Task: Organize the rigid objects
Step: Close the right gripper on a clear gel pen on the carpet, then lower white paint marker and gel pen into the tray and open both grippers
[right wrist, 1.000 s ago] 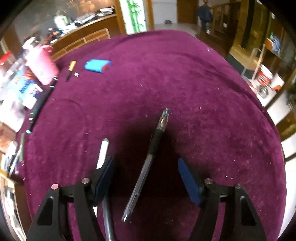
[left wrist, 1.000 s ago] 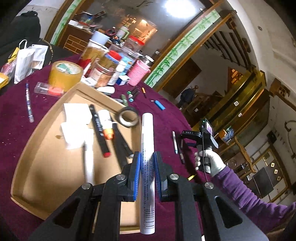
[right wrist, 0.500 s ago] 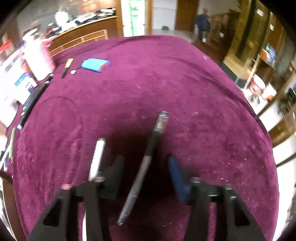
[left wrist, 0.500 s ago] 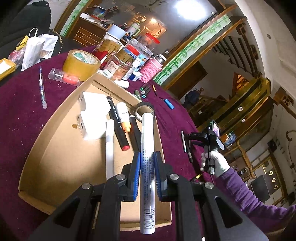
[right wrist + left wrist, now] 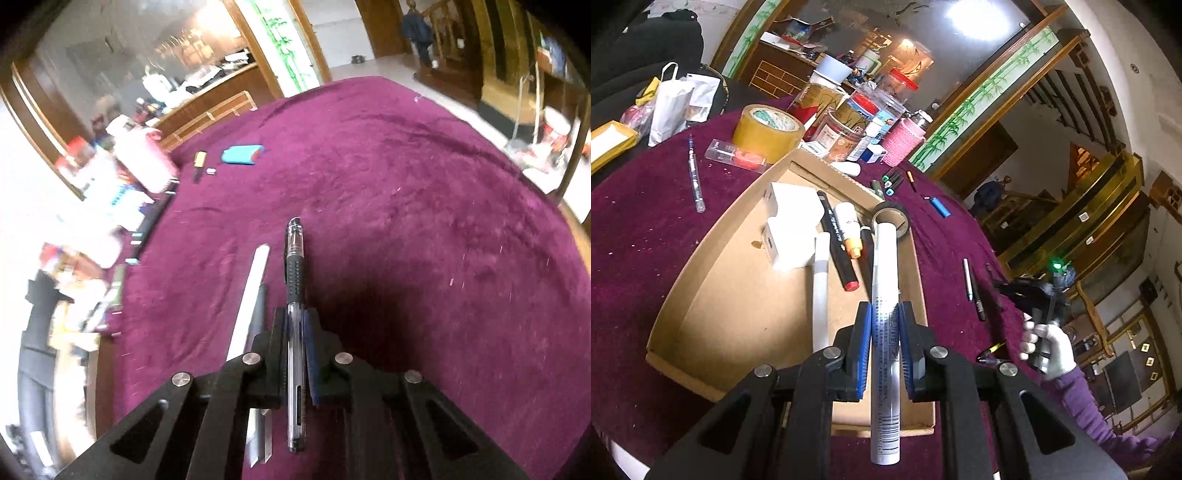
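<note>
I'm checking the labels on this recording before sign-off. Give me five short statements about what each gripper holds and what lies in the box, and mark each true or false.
1. The left gripper is shut on a white cylindrical marker. True.
2. The right gripper stands open over bare cloth. False: it is shut on a clear-barrelled pen with a black grip.
3. The shallow brown cardboard box holds white blocks and markers. True.
4. The roll of tan packing tape lies inside the box. False: it sits on the maroon tablecloth beyond the box.
5. The small blue case lies in the box. False: it lies on the cloth.
</note>
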{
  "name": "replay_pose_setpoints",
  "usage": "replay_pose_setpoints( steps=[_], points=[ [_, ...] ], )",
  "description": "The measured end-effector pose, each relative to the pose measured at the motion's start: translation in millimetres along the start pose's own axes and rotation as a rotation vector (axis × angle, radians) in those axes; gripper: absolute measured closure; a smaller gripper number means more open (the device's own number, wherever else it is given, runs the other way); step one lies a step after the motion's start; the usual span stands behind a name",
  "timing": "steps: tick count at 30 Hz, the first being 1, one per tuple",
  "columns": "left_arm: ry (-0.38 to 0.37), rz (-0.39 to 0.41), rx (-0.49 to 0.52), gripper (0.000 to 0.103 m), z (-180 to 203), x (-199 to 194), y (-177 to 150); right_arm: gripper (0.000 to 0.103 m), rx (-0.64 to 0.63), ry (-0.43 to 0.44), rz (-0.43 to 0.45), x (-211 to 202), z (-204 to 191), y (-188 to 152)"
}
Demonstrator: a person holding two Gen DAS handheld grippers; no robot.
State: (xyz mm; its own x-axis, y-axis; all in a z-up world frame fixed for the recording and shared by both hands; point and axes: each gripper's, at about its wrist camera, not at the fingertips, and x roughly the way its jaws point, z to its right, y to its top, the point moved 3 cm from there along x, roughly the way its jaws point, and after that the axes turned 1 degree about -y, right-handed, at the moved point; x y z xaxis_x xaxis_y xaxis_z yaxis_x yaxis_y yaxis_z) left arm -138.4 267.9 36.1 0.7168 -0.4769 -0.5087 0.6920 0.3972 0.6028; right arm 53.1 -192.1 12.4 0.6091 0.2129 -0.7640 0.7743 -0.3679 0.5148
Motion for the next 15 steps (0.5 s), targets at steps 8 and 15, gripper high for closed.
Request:
replay_pose_setpoints(
  steps=[8,15],
  points=[
    [0.159,-0.037,0.036,0.089,-13,6,8,0.093,-0.046,0.252,-0.037,-43,-56,-44],
    [0.266,-0.093,0.025,0.089,-38,24,21,0.093,-0.167,0.42,-0.152,-37,-143,-99]
  ],
)
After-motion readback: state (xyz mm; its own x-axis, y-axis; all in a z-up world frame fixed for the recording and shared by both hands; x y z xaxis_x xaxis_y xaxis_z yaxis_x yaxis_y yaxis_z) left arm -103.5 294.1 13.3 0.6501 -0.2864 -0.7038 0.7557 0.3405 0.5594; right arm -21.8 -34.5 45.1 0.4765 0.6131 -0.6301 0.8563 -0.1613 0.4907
